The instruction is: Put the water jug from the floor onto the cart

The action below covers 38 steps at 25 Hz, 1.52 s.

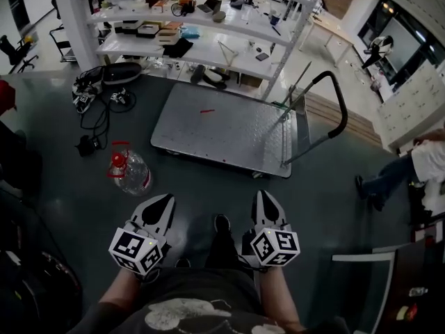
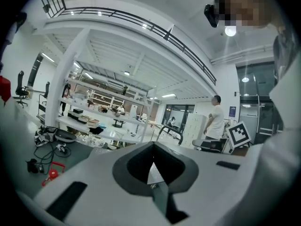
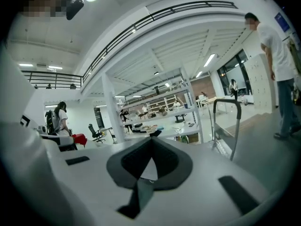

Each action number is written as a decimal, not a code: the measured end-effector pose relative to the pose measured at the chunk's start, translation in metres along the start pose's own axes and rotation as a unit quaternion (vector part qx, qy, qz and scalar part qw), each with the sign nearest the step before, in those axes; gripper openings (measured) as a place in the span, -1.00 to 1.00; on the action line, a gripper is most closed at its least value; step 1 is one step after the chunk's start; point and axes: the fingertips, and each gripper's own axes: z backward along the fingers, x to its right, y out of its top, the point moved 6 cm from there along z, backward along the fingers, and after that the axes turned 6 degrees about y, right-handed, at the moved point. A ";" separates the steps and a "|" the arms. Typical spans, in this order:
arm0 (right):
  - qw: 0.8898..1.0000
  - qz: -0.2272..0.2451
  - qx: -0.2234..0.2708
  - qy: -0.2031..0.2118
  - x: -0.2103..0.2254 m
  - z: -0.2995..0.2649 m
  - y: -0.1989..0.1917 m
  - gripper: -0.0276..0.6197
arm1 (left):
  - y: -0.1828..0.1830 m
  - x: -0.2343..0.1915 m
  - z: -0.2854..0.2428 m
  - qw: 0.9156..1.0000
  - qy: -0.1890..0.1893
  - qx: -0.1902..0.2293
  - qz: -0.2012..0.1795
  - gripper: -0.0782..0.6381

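Left gripper, right gripper — jaws together, nothing held.
Clear plastic red-capped water jug on floor, ahead-left of left gripper — the nearer one; probably on its side, grey steel cart beyond.

**Both grippers closed and empty, side by side**

I hold the left gripper and the right gripper out in front of my body, level with each other and apart, both pointing forward. Each gripper view shows its jaws together with nothing between them. My forearms show just behind the marker cubes.
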 end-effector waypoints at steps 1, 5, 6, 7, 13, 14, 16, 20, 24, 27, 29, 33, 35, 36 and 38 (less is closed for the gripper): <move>1.000 -0.001 -0.001 0.007 0.008 -0.015 0.004 -0.94 | 0.004 -0.003 -0.011 1.000 0.012 0.000 0.000 -0.76; 0.999 0.000 0.002 0.037 0.043 -0.075 0.032 -0.94 | 0.026 -0.002 -0.060 0.999 0.040 0.009 -0.014 -0.76; 0.999 0.001 0.002 0.044 0.053 -0.088 0.040 -0.94 | 0.031 0.001 -0.073 0.999 0.045 0.011 -0.016 -0.76; 0.999 0.001 0.002 0.052 0.063 -0.100 0.048 -0.94 | 0.036 0.003 -0.085 0.998 0.052 0.012 -0.016 -0.76; 0.996 0.010 -0.001 0.086 0.127 -0.164 0.098 -0.94 | 0.061 0.014 -0.162 0.996 0.090 0.018 0.003 -0.76; 0.996 0.008 -0.005 0.089 0.137 -0.173 0.101 -0.94 | 0.060 0.015 -0.173 0.995 0.097 0.013 0.009 -0.76; 0.995 0.005 -0.021 0.097 0.152 -0.191 0.099 -0.94 | 0.054 0.016 -0.187 0.993 0.116 0.003 0.023 -0.76; 0.988 0.004 -0.068 0.140 0.159 -0.233 0.077 -0.94 | 0.036 0.010 -0.191 0.982 0.182 -0.004 0.057 -0.76; 0.975 0.010 -0.098 0.201 0.132 -0.277 0.061 -0.94 | 0.030 -0.012 -0.171 0.965 0.251 0.002 0.071 -0.76; 0.959 0.026 -0.117 0.257 0.093 -0.308 0.053 -0.94 | 0.030 -0.035 -0.145 0.946 0.310 0.022 0.094 -0.76; 0.950 0.036 -0.125 0.284 0.066 -0.323 0.047 -0.94 | 0.028 -0.050 -0.130 0.937 0.334 0.033 0.099 -0.76; 0.935 0.059 -0.143 0.320 0.017 -0.343 0.036 -0.94 | 0.019 -0.087 -0.112 0.921 0.368 0.048 0.121 -0.76; 0.928 0.072 -0.152 0.333 -0.005 -0.354 0.031 -0.94 | 0.019 -0.110 -0.109 0.915 0.376 0.057 0.132 -0.76; 0.924 0.078 -0.157 0.339 -0.015 -0.360 0.030 -0.94 | 0.020 -0.121 -0.110 0.914 0.378 0.059 0.135 -0.76; 0.918 0.090 -0.167 0.349 -0.035 -0.375 0.026 -0.94 | 0.022 -0.145 -0.112 0.913 0.378 0.060 0.141 -0.76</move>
